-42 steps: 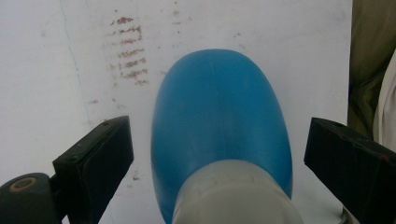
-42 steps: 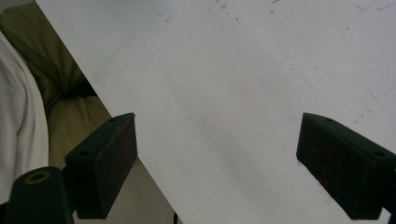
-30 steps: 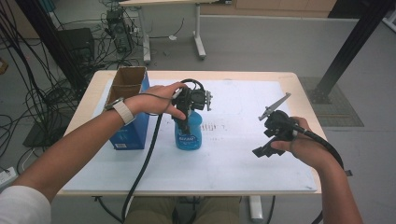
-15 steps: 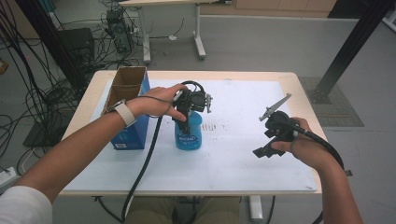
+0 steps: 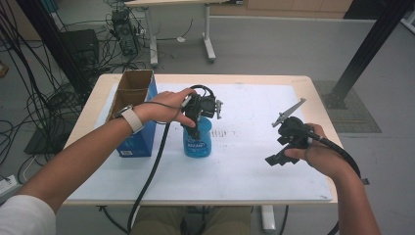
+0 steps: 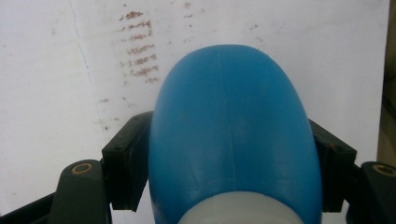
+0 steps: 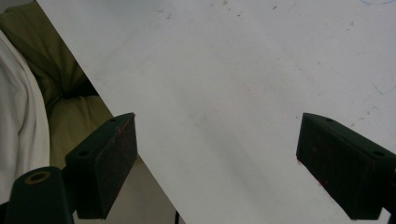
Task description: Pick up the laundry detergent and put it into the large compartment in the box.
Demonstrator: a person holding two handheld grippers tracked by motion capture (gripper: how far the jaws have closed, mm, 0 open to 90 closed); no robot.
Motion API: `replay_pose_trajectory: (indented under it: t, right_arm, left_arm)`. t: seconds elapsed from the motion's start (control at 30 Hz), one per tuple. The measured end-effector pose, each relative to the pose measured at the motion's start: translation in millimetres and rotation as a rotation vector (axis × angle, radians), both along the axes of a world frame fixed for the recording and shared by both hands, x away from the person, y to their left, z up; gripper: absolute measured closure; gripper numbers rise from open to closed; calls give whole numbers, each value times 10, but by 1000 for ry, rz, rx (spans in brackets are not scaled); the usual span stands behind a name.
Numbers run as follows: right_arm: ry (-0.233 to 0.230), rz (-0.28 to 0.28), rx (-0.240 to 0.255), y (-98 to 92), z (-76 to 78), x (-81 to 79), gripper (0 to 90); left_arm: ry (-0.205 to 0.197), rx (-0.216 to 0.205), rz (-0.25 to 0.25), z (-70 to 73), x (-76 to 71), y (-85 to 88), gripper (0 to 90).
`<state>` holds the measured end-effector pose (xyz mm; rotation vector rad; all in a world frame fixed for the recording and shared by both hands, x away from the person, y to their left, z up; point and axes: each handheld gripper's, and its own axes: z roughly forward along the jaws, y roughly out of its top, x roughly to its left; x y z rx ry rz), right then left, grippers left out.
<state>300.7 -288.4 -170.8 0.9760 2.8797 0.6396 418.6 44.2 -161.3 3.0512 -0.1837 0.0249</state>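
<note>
Placement in the high view: the squat blue plastic bottle with a printed label stands upright at frame centre on the white table mat, just right of the open blue cardboard box. The left gripper comes down on it from above, probably to grip it near the neck for a lift. The right gripper hovers at lower right, well apart, apparently idle.

Left gripper view: both black jaws press the bottle's rounded blue shoulder, one per side, clamping it. The surface is smooth, with a faint centre seam.

Right gripper view: the jaws stand wide apart over the mat, holding nothing.
</note>
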Motion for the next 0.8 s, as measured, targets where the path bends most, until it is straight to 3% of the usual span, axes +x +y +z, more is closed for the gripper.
replay_pose_trajectory:
  t: [0.2,0.27,0.8]
  right_arm:
    - [-1,-1,-1,4,9,-5,126]
    - [-2,-2,0,2,11,-9,126]
    - [1,-2,-3,11,15,0,126]
  left_arm:
    - [24,2,12,16,57,-1,299]
    - [29,-7,10,15,72,21,373]
    - [29,-5,17,14,76,18,377]
